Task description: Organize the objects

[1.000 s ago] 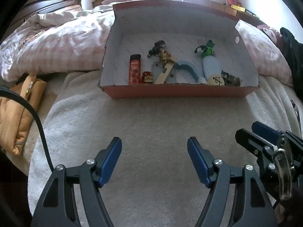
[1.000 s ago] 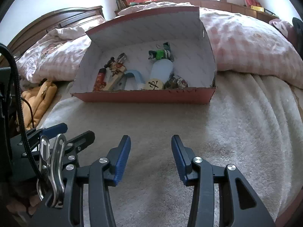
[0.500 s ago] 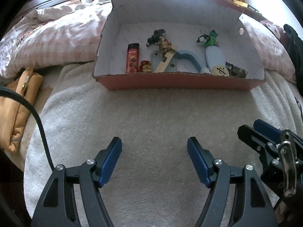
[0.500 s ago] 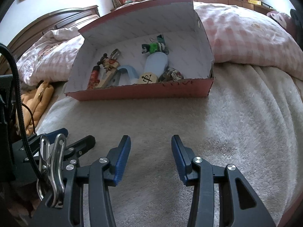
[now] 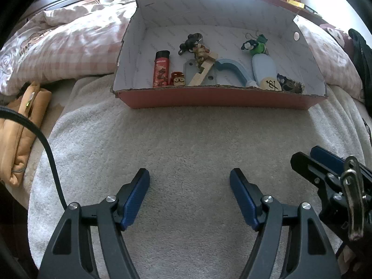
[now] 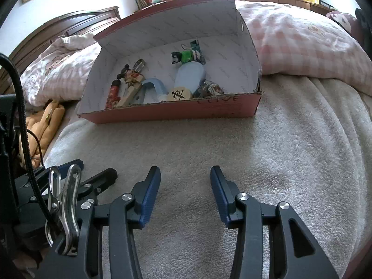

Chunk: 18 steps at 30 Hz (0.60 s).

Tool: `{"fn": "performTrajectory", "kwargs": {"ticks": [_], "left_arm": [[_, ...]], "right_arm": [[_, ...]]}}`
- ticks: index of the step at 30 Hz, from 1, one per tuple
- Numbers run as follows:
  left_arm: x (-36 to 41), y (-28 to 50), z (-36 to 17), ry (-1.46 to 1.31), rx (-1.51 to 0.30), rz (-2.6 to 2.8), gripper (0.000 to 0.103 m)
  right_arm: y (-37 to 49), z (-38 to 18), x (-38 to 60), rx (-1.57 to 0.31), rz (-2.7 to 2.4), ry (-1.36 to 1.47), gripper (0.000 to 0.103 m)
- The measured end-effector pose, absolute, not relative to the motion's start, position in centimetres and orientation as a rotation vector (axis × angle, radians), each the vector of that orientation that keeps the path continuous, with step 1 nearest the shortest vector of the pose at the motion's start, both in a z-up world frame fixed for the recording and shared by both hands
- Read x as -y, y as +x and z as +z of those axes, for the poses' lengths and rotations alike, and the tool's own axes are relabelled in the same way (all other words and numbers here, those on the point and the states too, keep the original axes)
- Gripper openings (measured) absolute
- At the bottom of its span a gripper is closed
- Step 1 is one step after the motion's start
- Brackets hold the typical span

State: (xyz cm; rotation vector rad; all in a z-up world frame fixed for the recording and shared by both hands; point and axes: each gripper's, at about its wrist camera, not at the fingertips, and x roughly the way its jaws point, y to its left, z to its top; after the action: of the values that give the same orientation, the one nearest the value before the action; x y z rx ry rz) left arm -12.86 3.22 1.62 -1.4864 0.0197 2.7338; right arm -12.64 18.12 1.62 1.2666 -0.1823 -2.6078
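- Right now both tools hang low over the pale towel spread on the bed, side by side, each holding nothing.
- Left tool: blue pads spread wide.
- Right tool: pads parted too, a bit narrower.
- Ahead of them sits the red cardboard box, white inside, resting on the towel.
- Inside, along the near wall: a red lighter, a wooden piece, a pale blue bottle and a round token with a black character.
- Further back lies a green keychain figure.
- Left of the towel lies an orange bag.
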Motion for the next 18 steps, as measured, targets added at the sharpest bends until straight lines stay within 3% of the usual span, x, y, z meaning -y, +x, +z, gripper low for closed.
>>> {"fn": "performTrajectory", "kwargs": {"ticks": [18], "left_arm": [[-3.19, -12.98, 1.54, -1.483, -0.020, 2.734, 0.072]], "right_arm": [[-12.67, 1.55, -18.13, 0.182, -2.607, 1.266, 0.046]]}}
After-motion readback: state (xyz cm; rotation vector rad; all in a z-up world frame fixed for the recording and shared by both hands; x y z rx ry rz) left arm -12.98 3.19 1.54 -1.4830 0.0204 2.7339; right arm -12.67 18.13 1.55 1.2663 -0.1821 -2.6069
